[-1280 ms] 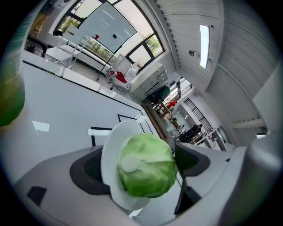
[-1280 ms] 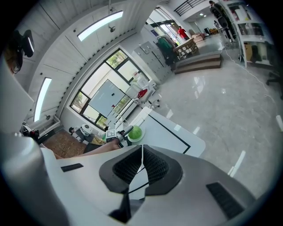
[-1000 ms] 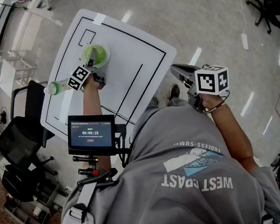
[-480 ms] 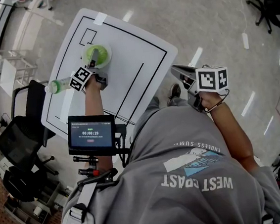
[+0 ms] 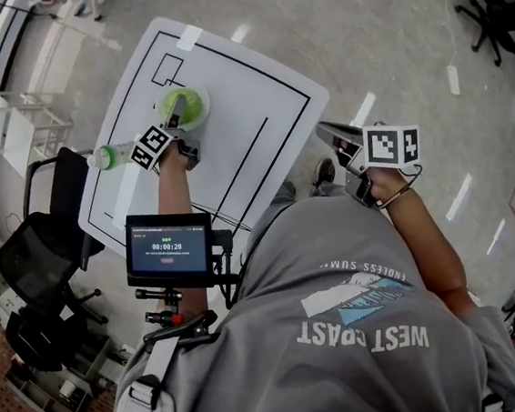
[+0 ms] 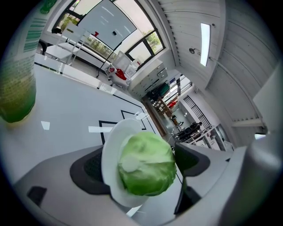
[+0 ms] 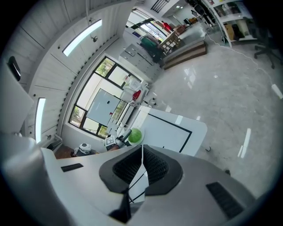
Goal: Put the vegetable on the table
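A green cabbage [image 5: 183, 105] rests on a white plate [image 5: 200, 111] toward the far left of the white table [image 5: 256, 100]. My left gripper [image 5: 175, 119] reaches it from the near side. In the left gripper view the cabbage [image 6: 146, 164] fills the gap between the wide-set jaws of the left gripper [image 6: 139, 167], and the plate [image 6: 110, 152] hides part of the left pad. My right gripper [image 5: 321, 131] hangs shut over the floor, off the table's right edge. In the right gripper view its pads [image 7: 152, 170] meet, with the cabbage [image 7: 135, 136] far off.
A bottle of green liquid [image 5: 110, 156] lies at the table's left edge, just left of my left hand, and looms close in the left gripper view [image 6: 15, 88]. Black office chairs [image 5: 39, 260] stand left of the table. A small screen [image 5: 169, 248] hangs at my chest.
Only the view has shifted slightly; the left gripper stays at the cabbage and the right gripper stays over the floor.
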A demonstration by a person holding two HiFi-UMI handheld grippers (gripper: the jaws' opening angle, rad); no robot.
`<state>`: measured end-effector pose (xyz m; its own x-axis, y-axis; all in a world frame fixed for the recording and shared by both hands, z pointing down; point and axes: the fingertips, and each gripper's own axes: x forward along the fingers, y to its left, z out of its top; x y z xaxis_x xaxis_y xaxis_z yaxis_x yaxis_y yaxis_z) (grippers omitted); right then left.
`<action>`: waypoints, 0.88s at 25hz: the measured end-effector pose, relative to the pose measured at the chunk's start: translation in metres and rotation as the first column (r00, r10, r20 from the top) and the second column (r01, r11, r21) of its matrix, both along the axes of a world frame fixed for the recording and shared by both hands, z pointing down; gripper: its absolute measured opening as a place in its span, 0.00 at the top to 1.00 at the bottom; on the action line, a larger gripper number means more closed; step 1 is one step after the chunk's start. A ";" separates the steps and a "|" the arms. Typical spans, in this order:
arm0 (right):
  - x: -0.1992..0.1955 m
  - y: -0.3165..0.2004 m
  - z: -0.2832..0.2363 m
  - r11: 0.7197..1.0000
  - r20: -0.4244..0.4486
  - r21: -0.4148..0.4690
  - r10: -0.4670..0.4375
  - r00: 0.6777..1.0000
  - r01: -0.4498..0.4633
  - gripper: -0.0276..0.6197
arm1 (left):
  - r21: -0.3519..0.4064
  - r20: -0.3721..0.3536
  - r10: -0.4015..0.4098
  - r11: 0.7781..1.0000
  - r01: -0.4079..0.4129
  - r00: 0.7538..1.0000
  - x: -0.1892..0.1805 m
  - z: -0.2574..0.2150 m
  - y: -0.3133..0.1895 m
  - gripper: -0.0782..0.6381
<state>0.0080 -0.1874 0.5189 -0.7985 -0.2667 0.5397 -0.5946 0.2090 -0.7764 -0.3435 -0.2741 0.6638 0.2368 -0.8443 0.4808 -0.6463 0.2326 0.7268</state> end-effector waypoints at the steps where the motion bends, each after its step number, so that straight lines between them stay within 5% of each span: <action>1: 0.000 -0.001 0.000 1.000 0.000 0.002 -0.003 1.000 0.003 0.94 | -0.002 0.002 0.004 1.000 -0.004 1.000 0.000 0.001 0.001 0.27; 22: -0.006 -0.006 0.009 1.000 0.011 -0.008 -0.016 1.000 0.016 0.94 | -0.035 0.225 0.045 0.999 -0.038 0.973 -0.023 0.006 0.006 0.23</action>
<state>0.0017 -0.1932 0.5276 -0.8085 -0.2493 0.5331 -0.5827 0.2126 -0.7844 -0.3669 -0.2676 0.6701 0.1536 -0.8201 0.5512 -0.8024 0.2219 0.5539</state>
